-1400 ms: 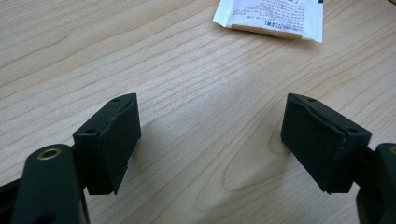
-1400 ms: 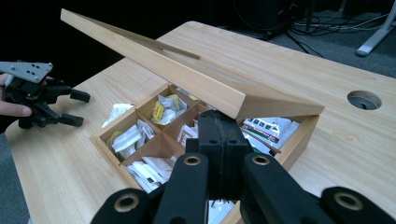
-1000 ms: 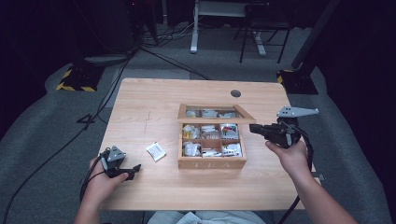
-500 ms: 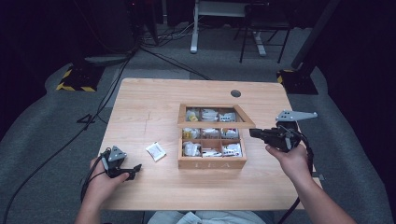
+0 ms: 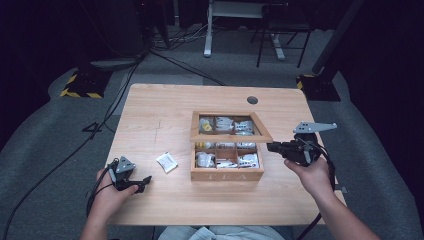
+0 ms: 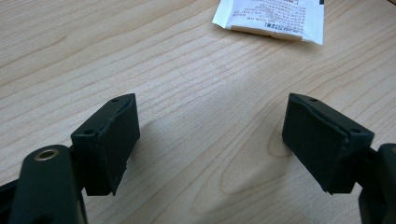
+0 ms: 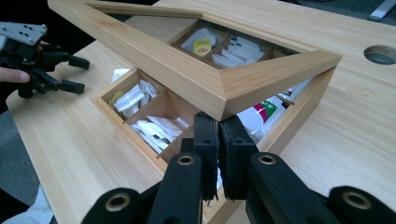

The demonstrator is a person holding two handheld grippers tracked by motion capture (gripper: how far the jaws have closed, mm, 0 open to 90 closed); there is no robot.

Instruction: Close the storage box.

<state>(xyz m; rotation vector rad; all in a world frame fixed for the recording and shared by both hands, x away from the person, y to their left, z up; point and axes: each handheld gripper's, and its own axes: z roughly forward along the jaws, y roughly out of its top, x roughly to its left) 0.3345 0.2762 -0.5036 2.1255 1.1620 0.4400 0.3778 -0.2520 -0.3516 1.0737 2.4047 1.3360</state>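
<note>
Propping the lid (image 7: 219, 79) of the wooden tea box (image 5: 227, 174) from below, the right gripper (image 7: 218, 122) sat at the box's right side with its jaws almost together and nothing between them; they had just been parting slightly. The jaw tips met the underside of the lid's front corner, and the lid hung half raised and tilted over the box, so the compartments nearest the person lay uncovered. White tea sachets (image 7: 154, 127) filled those compartments, and more showed through the lid's window.

To the left of the box, near the table's (image 5: 160, 107) front edge, the left gripper (image 6: 210, 140) rested low over the bare wood with its jaws spread wide and empty. A single white sachet (image 5: 166, 162) lay flat on the table between that gripper and the box, just beside the box's left wall and apart from both.
</note>
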